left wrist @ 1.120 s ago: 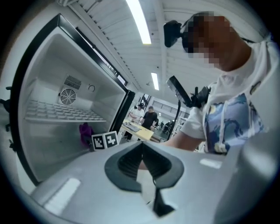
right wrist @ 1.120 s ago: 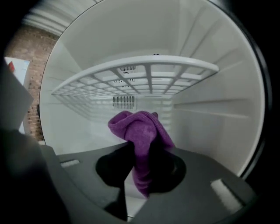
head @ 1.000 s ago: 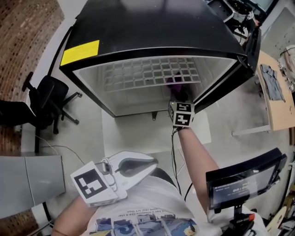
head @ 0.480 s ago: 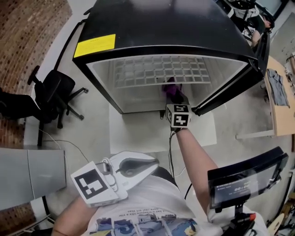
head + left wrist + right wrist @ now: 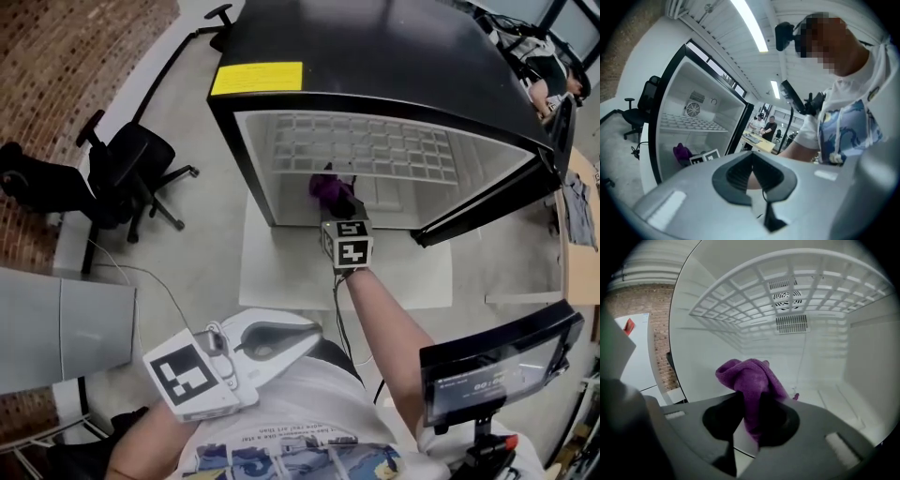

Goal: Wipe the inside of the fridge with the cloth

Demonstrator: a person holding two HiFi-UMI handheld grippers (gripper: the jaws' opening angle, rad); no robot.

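A black fridge [image 5: 375, 56] stands open, its white inside [image 5: 825, 366] and wire shelf [image 5: 361, 150] showing. My right gripper [image 5: 337, 208] is shut on a purple cloth [image 5: 752, 385], held at the fridge's mouth below the wire shelf [image 5: 787, 291], near the left wall [image 5: 701, 366]. The purple cloth [image 5: 326, 187] bulges out past the jaws. My left gripper [image 5: 300, 339] is held back against the person's chest, outside the fridge, jaws closed with nothing between them. From there the fridge [image 5: 693, 126] and the cloth [image 5: 682, 152] show at a distance.
A black office chair [image 5: 122, 173] stands left of the fridge by a brick wall [image 5: 66, 66]. The fridge door [image 5: 487, 211] hangs open to the right. A screen on a stand [image 5: 492, 361] is at my right. A table [image 5: 581, 244] and people [image 5: 766, 127] are beyond.
My right gripper and the cloth have slid left along the fridge's mouth. The head view has swung so the fridge sits further right. My left gripper has stayed put.
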